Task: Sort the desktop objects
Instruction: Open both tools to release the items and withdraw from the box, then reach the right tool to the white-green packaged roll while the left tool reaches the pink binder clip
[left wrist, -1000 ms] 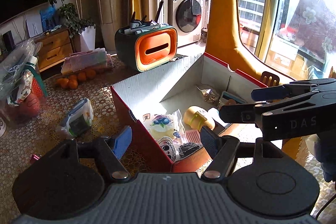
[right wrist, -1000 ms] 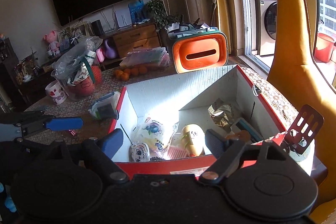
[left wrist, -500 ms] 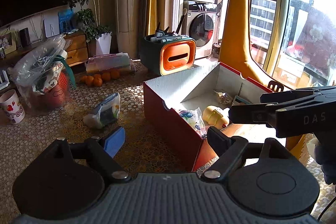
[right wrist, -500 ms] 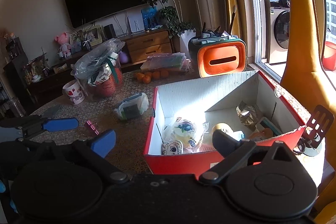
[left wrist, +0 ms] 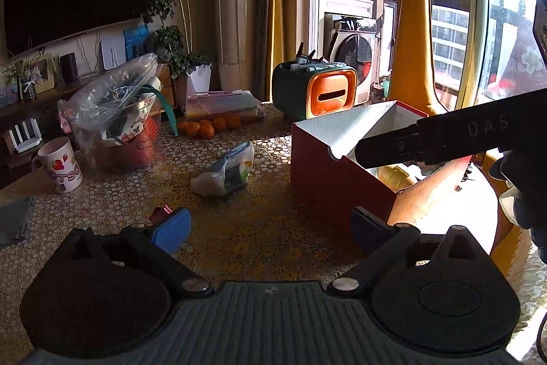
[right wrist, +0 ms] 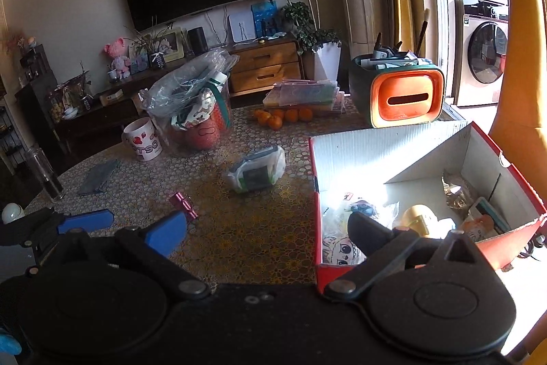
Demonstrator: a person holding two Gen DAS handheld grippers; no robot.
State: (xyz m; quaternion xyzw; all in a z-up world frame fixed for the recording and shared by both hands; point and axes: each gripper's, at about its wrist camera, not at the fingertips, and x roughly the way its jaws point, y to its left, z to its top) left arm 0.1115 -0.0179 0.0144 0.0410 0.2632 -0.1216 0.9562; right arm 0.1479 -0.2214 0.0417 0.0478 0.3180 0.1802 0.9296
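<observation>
A red cardboard box with a white inside stands on the patterned table at the right; it holds a yellow toy, snack packets and other small items. It also shows in the left wrist view. A clear plastic pouch lies on the table left of the box, also in the left wrist view. A small pink metal piece lies near the front, in the left wrist view too. My left gripper is open and empty. My right gripper is open and empty beside the box.
An orange and green organiser stands behind the box. Several oranges, a stack of flat plastic cases, a bagged jar, a strawberry mug and a grey cloth sit on the table. A yellow giraffe figure stands at the right.
Both grippers have pulled back and left from over the box. More of the table, with the pouch, mug and pink piece, is now in view. Both stay open.
</observation>
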